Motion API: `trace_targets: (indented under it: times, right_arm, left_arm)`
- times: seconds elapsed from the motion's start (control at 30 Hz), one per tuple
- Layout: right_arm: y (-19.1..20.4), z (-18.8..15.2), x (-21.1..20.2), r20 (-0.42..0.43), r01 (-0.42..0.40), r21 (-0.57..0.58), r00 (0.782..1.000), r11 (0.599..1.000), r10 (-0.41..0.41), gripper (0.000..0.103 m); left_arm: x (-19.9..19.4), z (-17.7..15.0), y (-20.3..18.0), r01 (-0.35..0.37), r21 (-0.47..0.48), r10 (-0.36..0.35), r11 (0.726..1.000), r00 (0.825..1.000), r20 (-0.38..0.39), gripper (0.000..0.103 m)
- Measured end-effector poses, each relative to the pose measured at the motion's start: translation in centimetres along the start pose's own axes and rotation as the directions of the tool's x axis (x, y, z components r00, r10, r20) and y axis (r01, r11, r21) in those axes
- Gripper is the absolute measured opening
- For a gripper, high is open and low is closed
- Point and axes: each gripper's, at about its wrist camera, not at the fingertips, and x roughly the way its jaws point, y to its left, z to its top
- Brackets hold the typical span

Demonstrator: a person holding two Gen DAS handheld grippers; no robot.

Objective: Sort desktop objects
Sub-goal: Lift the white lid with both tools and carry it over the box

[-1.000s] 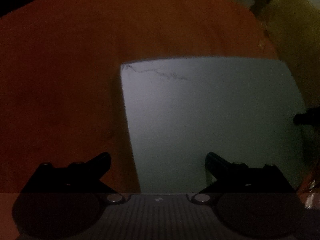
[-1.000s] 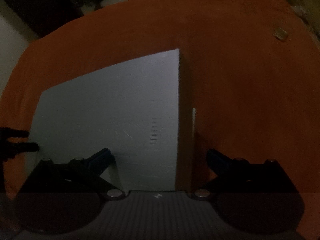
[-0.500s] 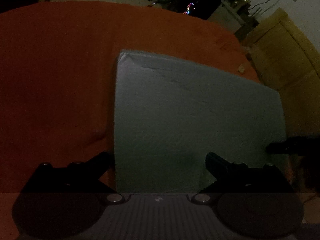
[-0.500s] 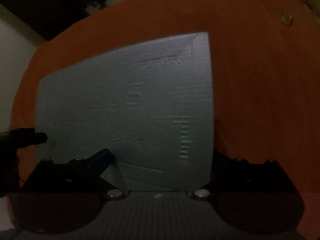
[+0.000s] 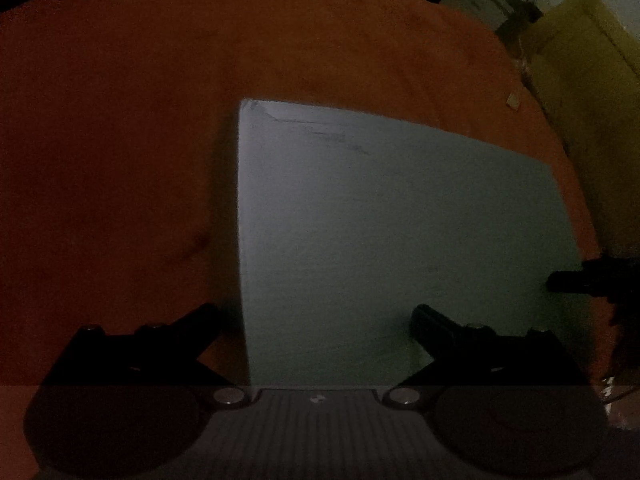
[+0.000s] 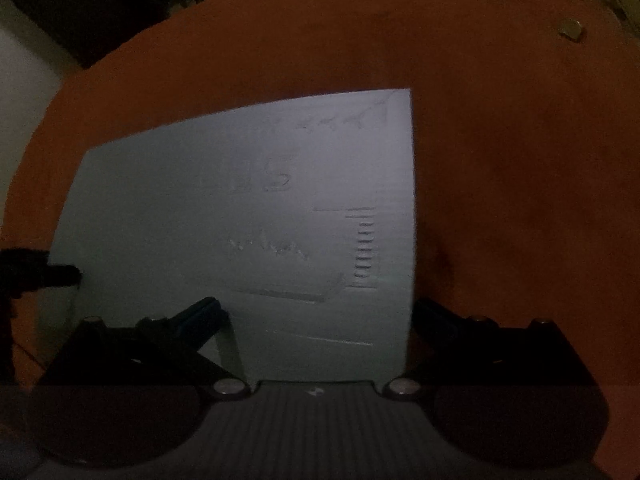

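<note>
A pale grey sheet [image 5: 400, 248], flat and roughly rectangular like a thin board or a piece of card, lies on an orange cloth [image 5: 140, 120] that covers the table. The light is dim and the colours are muddy.

In the left wrist view the left gripper [image 5: 316, 320] has its jaws spread wide. The sheet's near left corner reaches in between them: its left edge passes just inside the left finger [image 5: 192, 328], and the right finger [image 5: 440, 328] lies over the sheet's surface. The fingers are not closed on it. Faint dark scribbles run along the far edge of the sheet. At the sheet's right edge the dark tip of the right gripper [image 5: 568, 280] pokes in. A small tan scrap [image 5: 513, 101] sits on the cloth beyond the sheet's far right corner, well apart from it, and a yellowish-brown cupboard [image 5: 580, 92] stands past the cloth's rim on that side.

In the right wrist view the right gripper [image 6: 316, 316] is likewise wide open, with the sheet's near right corner between the jaws. Its left finger [image 6: 200, 320] lies over the sheet and its right finger [image 6: 436, 320] sits just outside the sheet's right edge. Whether either finger touches the sheet I cannot tell. Faint raised marks and a ladder of short dark bars show on the sheet [image 6: 240, 220] near its right edge. The left gripper's dark tip [image 6: 60, 276] meets the sheet's left edge. The tan scrap [image 6: 570, 31] lies far beyond the sheet on the cloth [image 6: 500, 140]
</note>
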Motion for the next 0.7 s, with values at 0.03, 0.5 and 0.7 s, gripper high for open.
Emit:
trace_targets:
  times: [0.03, 0.5, 0.7]
  right_arm:
    - [0.0, -0.3, -0.2, 0.002, 0.000, 0.010, 1.000, 1.000, 0.000, 0.103]
    - [3.3, -0.4, -2.1, -0.034, 0.038, -0.031, 0.999, 0.999, -0.039, 0.103]
    - [3.6, -0.7, -1.3, -0.051, 0.042, -0.047, 0.998, 0.998, -0.044, 0.103]
  left_arm:
    - [-0.2, -0.3, -0.1, 0.005, -0.009, -0.005, 1.000, 1.000, -0.001, 0.102]
    - [-3.9, -1.8, 0.3, 0.033, -0.017, -0.035, 0.999, 0.995, -0.097, 0.102]
    - [-3.7, -3.6, 0.4, 0.019, -0.003, -0.019, 1.000, 0.996, -0.093, 0.102]
